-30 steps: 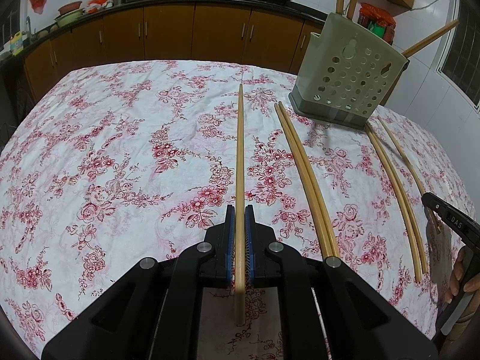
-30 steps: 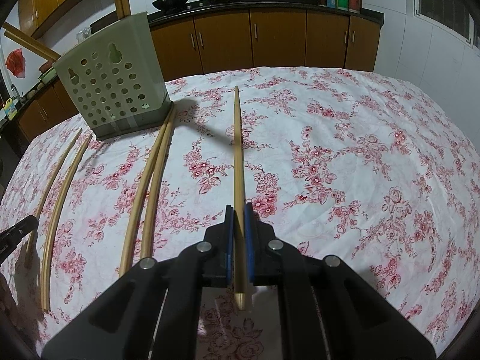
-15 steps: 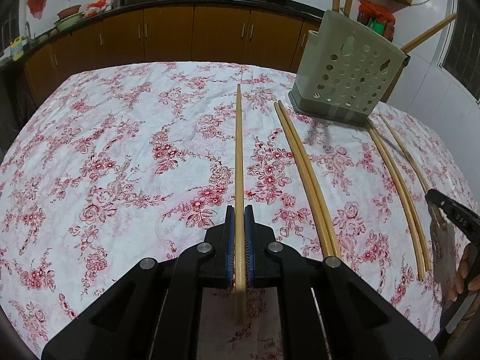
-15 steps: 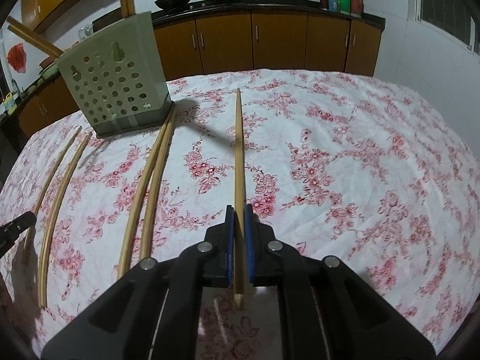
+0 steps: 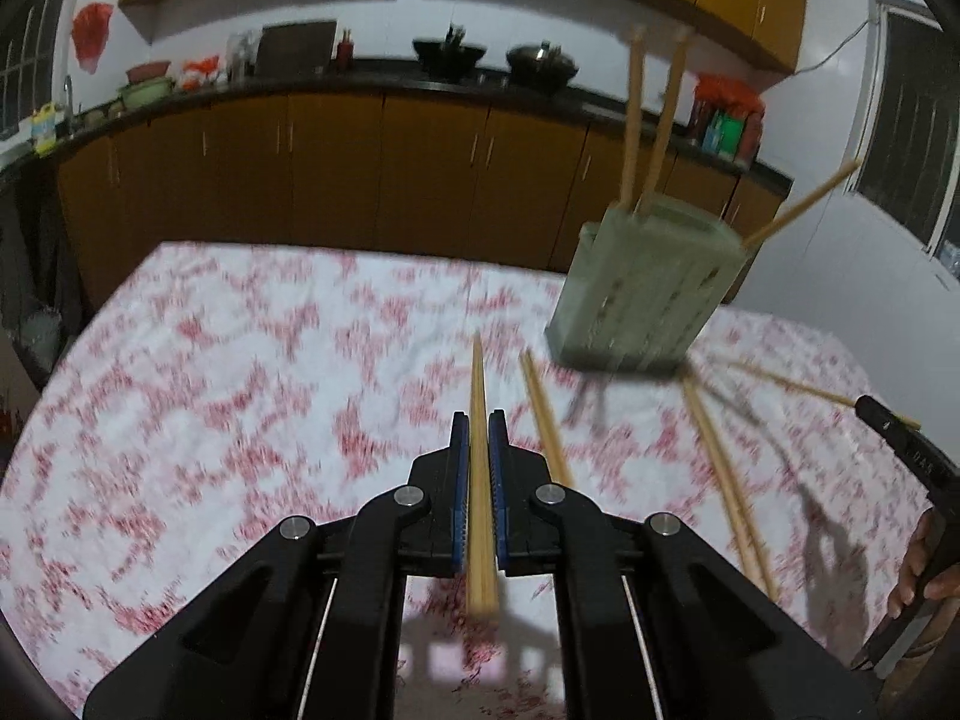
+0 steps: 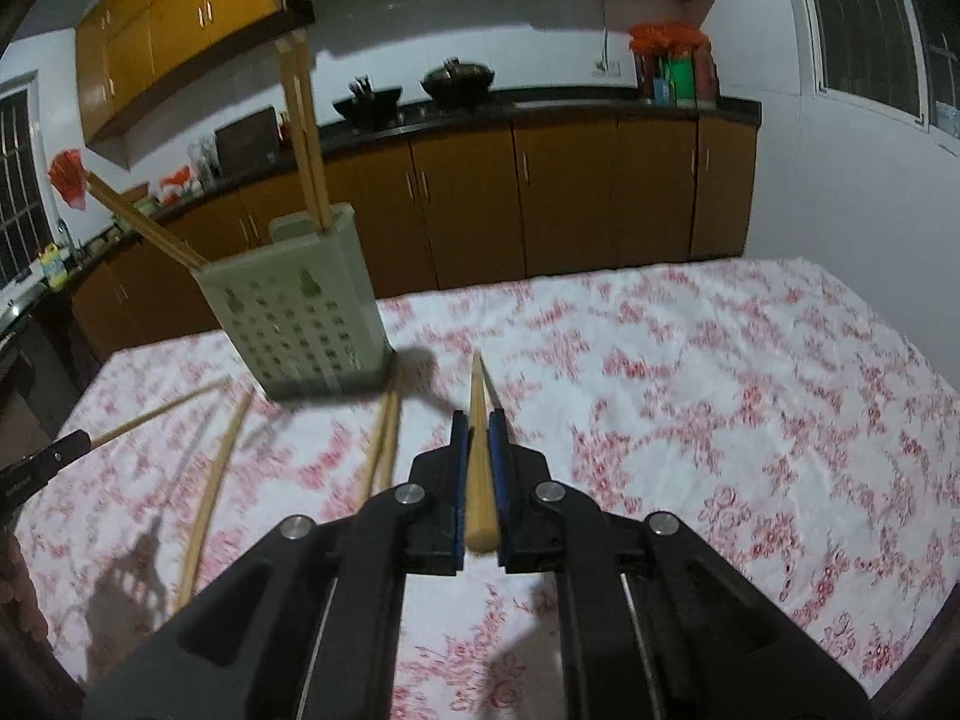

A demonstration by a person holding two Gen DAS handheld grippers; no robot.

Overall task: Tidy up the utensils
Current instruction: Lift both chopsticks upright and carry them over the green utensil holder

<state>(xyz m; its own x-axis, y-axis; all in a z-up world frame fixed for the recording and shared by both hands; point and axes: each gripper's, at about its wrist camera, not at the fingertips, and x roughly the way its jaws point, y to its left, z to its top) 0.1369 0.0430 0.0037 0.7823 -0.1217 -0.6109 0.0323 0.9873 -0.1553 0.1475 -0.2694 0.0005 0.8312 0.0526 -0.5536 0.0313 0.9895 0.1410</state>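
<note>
My left gripper (image 5: 479, 420) is shut on a wooden chopstick (image 5: 479, 420) that points forward, raised off the floral tablecloth (image 5: 240, 396). My right gripper (image 6: 478, 420) is shut on another wooden chopstick (image 6: 478, 414), also lifted. The perforated green utensil holder (image 5: 645, 294) stands at the far right in the left wrist view and at the left in the right wrist view (image 6: 300, 324), with several chopsticks standing in it. More loose chopsticks (image 5: 720, 480) lie on the cloth beside it; they also show in the right wrist view (image 6: 207, 492).
Brown kitchen cabinets (image 5: 336, 180) and a dark counter with woks (image 6: 456, 81) run behind the table. The other gripper and hand show at each view's edge (image 5: 918, 480). The table's far edge lies just behind the holder.
Both grippers have lifted and tilted up with their chopsticks, which have left the cloth. The views now show more of the kitchen, with motion blur.
</note>
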